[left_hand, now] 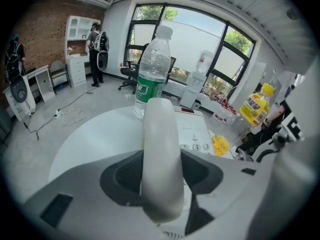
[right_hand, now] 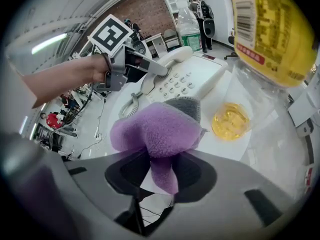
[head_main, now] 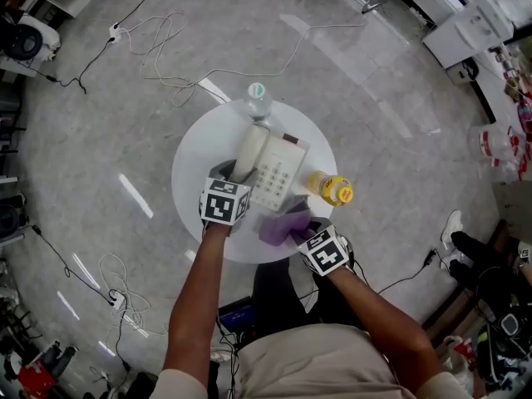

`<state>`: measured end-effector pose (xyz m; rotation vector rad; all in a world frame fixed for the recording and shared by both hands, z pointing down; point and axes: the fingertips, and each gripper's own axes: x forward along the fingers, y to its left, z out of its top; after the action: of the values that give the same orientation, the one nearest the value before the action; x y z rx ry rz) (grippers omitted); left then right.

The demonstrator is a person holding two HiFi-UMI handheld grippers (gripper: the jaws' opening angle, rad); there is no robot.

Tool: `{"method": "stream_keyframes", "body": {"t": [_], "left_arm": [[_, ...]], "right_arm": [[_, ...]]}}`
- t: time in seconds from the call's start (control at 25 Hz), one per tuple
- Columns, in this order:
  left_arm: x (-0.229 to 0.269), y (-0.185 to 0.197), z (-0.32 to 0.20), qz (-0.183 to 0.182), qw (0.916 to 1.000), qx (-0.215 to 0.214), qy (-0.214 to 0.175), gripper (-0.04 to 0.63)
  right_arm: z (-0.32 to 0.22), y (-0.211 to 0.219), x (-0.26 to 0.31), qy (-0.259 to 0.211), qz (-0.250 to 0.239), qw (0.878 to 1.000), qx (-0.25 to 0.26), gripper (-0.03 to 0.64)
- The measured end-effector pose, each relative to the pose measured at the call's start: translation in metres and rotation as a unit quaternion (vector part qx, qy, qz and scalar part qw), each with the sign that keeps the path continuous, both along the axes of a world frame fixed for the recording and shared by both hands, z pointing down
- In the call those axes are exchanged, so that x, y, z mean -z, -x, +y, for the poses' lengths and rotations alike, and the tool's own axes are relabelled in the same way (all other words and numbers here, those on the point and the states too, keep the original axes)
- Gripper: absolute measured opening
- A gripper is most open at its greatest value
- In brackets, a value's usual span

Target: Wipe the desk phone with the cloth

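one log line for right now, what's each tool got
left tool: shut on handset | right tool: shut on purple cloth, at near edge of phone | phone: on round white table

A round white table stands on a glossy grey concrete floor, with white cables beyond it. Behind it, a red brick wall meets tall black-framed windows.

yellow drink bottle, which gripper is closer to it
Right. The right gripper, holding the purple cloth, is beside the yellow drink bottle; the left gripper is across the desk phone, gripping its handset.
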<state>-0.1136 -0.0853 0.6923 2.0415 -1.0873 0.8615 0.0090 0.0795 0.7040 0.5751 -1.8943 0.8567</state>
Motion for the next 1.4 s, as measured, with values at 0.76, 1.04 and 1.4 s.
{"method": "stream_keyframes", "body": {"t": [0.76,1.04,1.4], "left_arm": [[0.072,0.024,0.014,-0.058,0.9905,0.025,-0.122,0.221],[0.138,0.035,0.047,-0.062,0.9828,0.046,-0.168,0.221],[0.185,0.057,0.104,-0.087,0.9767,0.074,-0.182,0.216]], "right_arm": [[0.007,0.005,0.077,-0.077,-0.047,0.996,0.024,-0.006],[0.025,0.003,0.123,-0.091,-0.086,0.99,0.061,-0.008],[0.048,-0.023,0.155,-0.094,-0.099,0.988,0.071,-0.008]]}}
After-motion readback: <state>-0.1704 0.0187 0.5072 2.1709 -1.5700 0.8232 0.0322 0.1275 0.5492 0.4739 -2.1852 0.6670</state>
